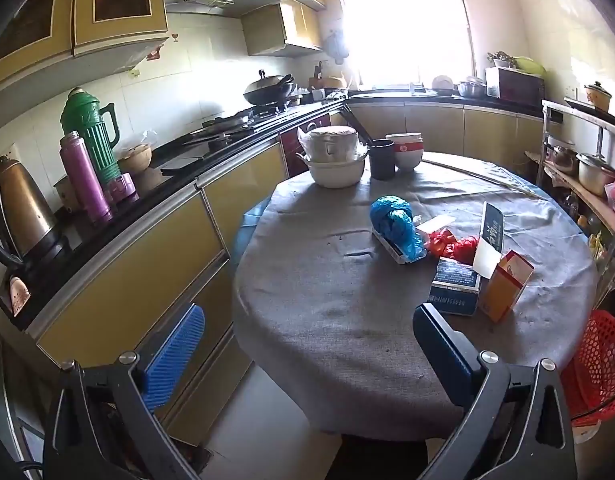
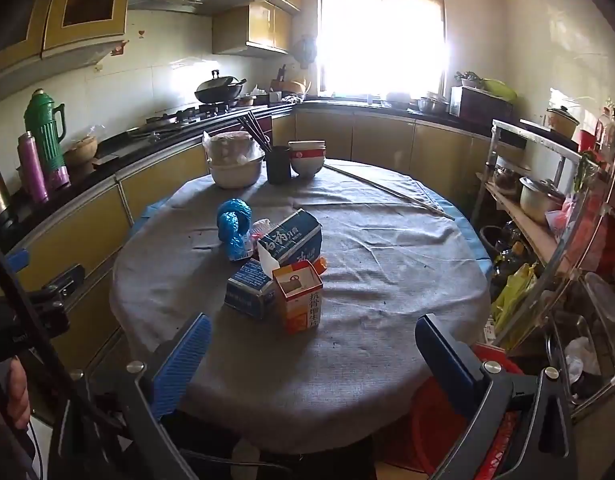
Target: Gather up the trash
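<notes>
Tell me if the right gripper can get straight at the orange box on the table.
Probably yes: the right gripper is open and empty, and the orange box stands upright nearest it, only bare tablecloth between.

Far side, 12 o'clock: I see stacked bowls (image 2: 307,163) beside a black cup (image 2: 278,165) holding chopsticks (image 2: 254,127).
Left, 9 o'clock: I see a green thermos (image 1: 92,135), pink flask (image 1: 84,178) and kettle (image 1: 20,210) on the kitchen surface (image 1: 175,168).
Further back: wok (image 1: 268,89).

Tablecloth (image 2: 347,344) coarse matt cloth; orange box (image 2: 301,300) smooth cardboard; blue bag (image 1: 393,220) crinkled glossy plastic.
</notes>
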Demonstrator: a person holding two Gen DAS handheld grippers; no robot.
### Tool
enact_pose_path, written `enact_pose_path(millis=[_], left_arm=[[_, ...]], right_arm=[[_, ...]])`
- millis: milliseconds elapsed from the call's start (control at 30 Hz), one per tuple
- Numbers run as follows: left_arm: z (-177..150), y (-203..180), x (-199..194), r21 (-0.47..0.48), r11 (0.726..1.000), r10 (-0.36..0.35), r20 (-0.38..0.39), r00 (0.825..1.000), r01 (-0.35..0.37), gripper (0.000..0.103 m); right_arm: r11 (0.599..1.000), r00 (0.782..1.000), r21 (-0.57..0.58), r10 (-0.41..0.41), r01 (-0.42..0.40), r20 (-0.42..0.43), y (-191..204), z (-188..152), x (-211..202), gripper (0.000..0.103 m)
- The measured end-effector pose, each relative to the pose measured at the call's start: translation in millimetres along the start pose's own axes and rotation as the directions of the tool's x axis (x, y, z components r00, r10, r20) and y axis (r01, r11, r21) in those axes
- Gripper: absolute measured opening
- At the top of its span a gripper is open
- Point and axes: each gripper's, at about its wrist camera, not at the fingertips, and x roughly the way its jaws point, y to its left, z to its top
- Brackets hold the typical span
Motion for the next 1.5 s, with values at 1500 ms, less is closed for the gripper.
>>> enact_pose_path(millis=[1500], left_arm=[[-8,-2,9,0.010,1.000,-0.009,-0.032,0.999,0.009,0.103]], right_arm=[[0.999,1.000,0.044,0.019,-0.018,-0.024,1,-7,12,0.103]])
